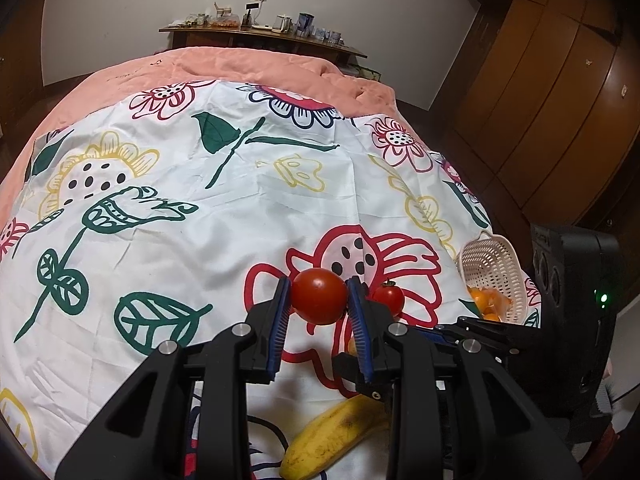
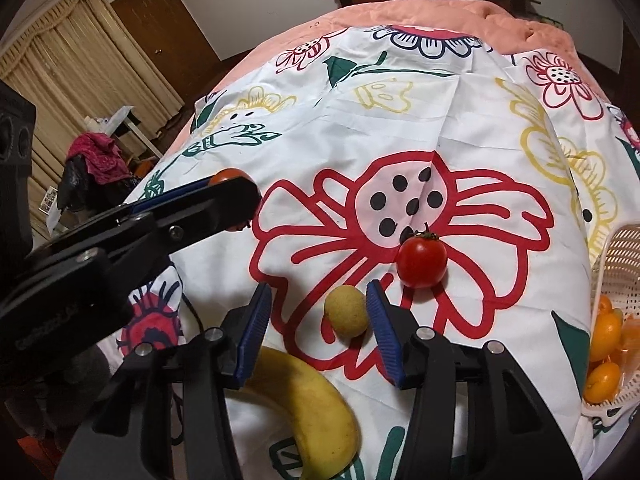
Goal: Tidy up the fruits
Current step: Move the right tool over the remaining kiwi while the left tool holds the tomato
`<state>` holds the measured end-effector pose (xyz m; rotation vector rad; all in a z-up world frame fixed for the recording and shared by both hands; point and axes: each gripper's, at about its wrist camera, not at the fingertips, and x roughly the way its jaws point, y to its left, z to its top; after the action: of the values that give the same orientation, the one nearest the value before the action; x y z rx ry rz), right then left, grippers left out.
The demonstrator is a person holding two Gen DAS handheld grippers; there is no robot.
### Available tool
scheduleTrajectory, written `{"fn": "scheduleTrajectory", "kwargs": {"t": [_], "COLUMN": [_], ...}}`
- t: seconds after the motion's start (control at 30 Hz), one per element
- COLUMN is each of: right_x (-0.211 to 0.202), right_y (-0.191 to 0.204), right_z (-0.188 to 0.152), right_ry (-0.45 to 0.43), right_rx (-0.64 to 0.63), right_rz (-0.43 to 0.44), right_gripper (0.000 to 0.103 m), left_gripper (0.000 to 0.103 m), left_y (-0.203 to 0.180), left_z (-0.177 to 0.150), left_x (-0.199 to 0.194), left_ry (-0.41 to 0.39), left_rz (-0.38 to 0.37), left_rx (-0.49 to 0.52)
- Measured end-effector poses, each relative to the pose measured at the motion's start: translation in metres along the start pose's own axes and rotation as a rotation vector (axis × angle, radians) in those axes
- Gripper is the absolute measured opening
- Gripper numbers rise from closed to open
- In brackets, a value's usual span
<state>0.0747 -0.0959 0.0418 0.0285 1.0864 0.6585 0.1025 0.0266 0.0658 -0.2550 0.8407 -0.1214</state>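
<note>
My left gripper [image 1: 319, 295] is shut on a red tomato [image 1: 319, 296] and holds it over the flowered cloth. It also shows in the right wrist view [image 2: 236, 184], with the tomato [image 2: 225, 175] peeking past its fingers. A second tomato with a stem [image 1: 389, 297] [image 2: 422, 262] lies on the cloth. My right gripper [image 2: 318, 312] is open, low over the cloth, with a small yellow round fruit [image 2: 346, 316] by its right finger. A banana [image 2: 316, 412] [image 1: 332, 436] lies under the grippers. A white perforated basket [image 1: 494, 276] [image 2: 616, 280] at the right holds small orange fruits [image 2: 604, 356].
The flowered cloth [image 1: 240, 208] covers a bed with a pink blanket [image 1: 248, 64]. A wooden shelf with jars [image 1: 260, 30] stands behind it. A wooden wardrobe [image 1: 560, 100] is at the right. Curtains [image 2: 60, 60] and a cluttered chair [image 2: 96, 160] are at the left.
</note>
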Motion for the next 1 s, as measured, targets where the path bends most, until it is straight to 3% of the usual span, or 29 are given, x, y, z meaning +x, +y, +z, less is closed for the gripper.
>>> {"fn": "scheduleTrajectory", "kwargs": {"t": [0.2, 0.43, 0.7, 1.0], "right_x": [0.01, 0.02, 0.013, -0.015], "right_y": [0.0, -0.003, -0.004, -0.015], "right_z": [0.001, 0.0, -0.003, -0.011], "right_ry": [0.024, 0.067, 0.042, -0.025], "right_rx": [-0.018, -0.013, -0.005, 0.038], "right_rz": [-0.049, -0.049, -0.034, 0.011], "right_gripper": [0.052, 0.051, 0.031, 0.028], "left_gripper": [0.03, 0.03, 0.03, 0.03], "left_y": [0.0, 0.001, 0.001, -0.006], "left_z": [-0.001, -0.001, -0.001, -0.002], "left_x": [0.003, 0.003, 0.002, 0.001], "left_ry": [0.007, 0.004, 0.005, 0.01], "left_rz": [0.0, -0.003, -0.001, -0.004], "left_rx": [-0.007, -0.009, -0.011, 0.005]}}
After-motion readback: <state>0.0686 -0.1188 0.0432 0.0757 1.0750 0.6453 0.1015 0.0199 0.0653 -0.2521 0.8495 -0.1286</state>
